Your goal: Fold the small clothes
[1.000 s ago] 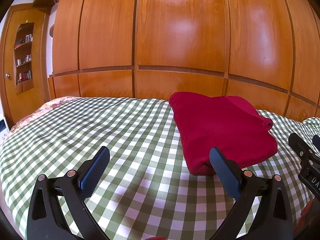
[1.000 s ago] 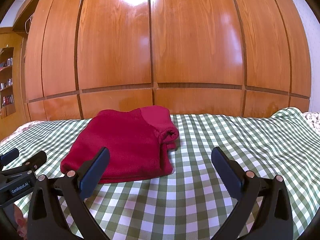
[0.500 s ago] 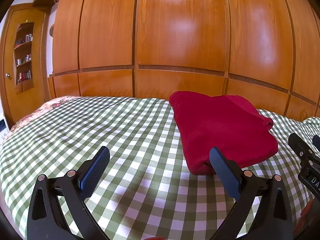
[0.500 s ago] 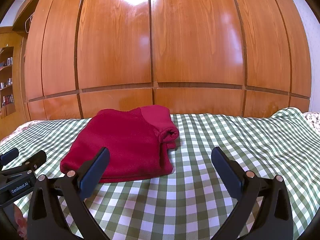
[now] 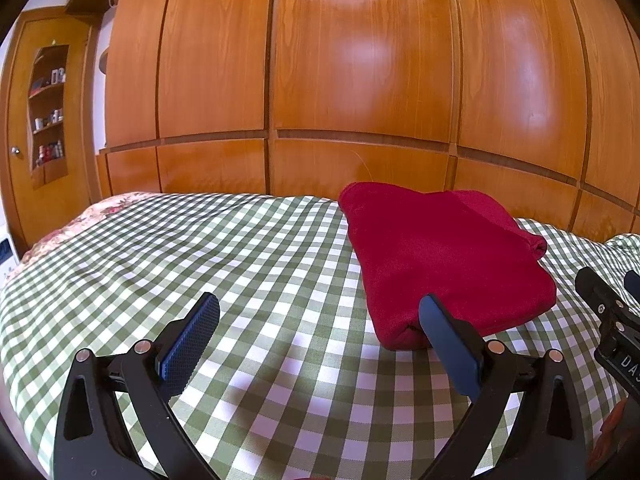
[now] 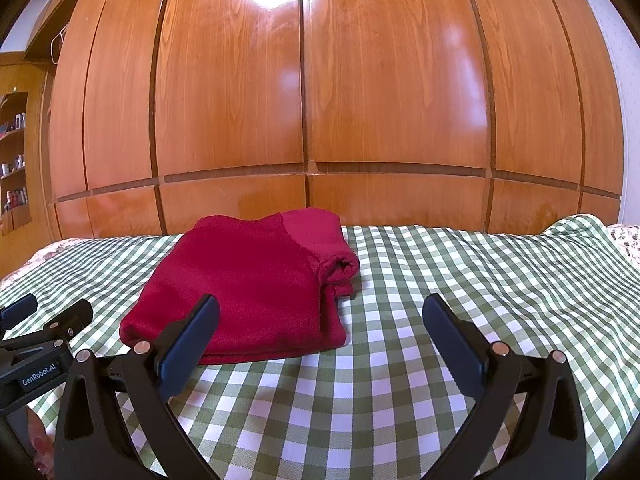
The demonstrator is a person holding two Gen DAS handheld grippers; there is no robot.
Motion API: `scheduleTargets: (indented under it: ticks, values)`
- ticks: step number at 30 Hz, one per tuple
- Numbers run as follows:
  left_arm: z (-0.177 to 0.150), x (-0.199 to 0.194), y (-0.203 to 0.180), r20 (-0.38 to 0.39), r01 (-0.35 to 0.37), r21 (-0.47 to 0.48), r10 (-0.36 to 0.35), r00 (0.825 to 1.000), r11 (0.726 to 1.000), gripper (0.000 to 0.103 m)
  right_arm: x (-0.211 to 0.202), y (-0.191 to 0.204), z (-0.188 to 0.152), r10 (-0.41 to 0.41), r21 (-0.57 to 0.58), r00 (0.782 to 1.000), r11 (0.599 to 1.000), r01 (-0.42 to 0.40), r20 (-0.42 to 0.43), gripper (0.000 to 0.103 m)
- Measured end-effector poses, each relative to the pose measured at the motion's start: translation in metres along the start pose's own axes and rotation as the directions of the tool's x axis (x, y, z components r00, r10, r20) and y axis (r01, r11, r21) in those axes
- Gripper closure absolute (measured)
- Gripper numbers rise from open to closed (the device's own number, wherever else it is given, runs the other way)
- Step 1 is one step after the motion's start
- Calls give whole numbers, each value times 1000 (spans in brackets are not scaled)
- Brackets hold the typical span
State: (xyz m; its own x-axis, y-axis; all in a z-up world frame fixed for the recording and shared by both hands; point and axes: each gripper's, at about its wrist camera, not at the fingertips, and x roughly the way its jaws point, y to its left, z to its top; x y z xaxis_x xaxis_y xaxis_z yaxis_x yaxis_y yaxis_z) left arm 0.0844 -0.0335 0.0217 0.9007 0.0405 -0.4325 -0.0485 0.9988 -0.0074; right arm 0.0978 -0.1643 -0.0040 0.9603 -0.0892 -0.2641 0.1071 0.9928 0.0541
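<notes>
Garment: a red fleece garment (image 6: 240,284) lies folded into a neat rectangle on the green checked bedcover (image 6: 440,280), apparently finished. Left gripper (image 5: 316,332) and right gripper (image 6: 320,332) hover just short of it, jaws spread wide, holding nothing.

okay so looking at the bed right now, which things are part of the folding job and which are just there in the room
Part of the job:
red garment, folded on the bed
left gripper, open
right gripper, open

Just there:
green checked bedspread
wooden wardrobe doors
shelf niche with small bottles
</notes>
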Motion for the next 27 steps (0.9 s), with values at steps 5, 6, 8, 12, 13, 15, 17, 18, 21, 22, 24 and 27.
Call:
scheduleTargets:
  ticks: [5, 6, 8, 12, 13, 15, 17, 18, 21, 22, 24, 27]
  values:
    - [0, 3, 4, -16, 2, -15, -3, 1000, 1000, 4, 1, -1, 0, 2, 3, 1000, 1000, -2, -5, 2]
    - [0, 4, 5, -20, -1, -16, 1, 1000, 1000, 4, 1, -1, 0, 3, 4, 1000, 1000, -3, -7, 2]
    - [0, 5, 5, -24, -7, -18, 7, 1000, 1000, 4, 1, -1, -1, 3, 4, 1000, 1000, -3, -9, 2]
    - [0, 4, 3, -15, -10, -11, 10, 1000, 1000, 4, 2, -1, -1, 3, 4, 1000, 1000, -3, -10, 2]
    - [0, 3, 3, -13, -11, -8, 11, 1000, 1000, 4, 2, -1, -1, 3, 4, 1000, 1000, -3, -11, 2]
    - [0, 3, 2, -12, -13, -3, 13, 1000, 1000, 4, 1, -1, -1, 3, 4, 1000, 1000, -3, -11, 2]
    - [0, 3, 1, -12, -13, -2, 13, 1000, 1000, 4, 1, -1, -1, 3, 4, 1000, 1000, -3, -10, 2]
    - [0, 3, 1, -12, -14, -2, 14, 1000, 1000, 4, 1, -1, -1, 3, 4, 1000, 1000, -3, -10, 2]
    - [0, 3, 1, -12, -21, 1, 21, 1000, 1000, 4, 2, -1, -1, 3, 3, 1000, 1000, -3, -11, 2]
    - [0, 3, 1, -10, -23, 3, 23, 1000, 1000, 4, 2, -1, -1, 3, 2, 1000, 1000, -3, -12, 2]
    - [0, 2, 0, -9, -34, 8, 34, 999, 999, 4, 2, -1, -1, 3, 2, 1000, 1000, -3, -11, 2]
    - [0, 3, 0, -10, -33, 13, 33, 999, 999, 4, 2, -1, -1, 3, 4, 1000, 1000, -3, -11, 2]
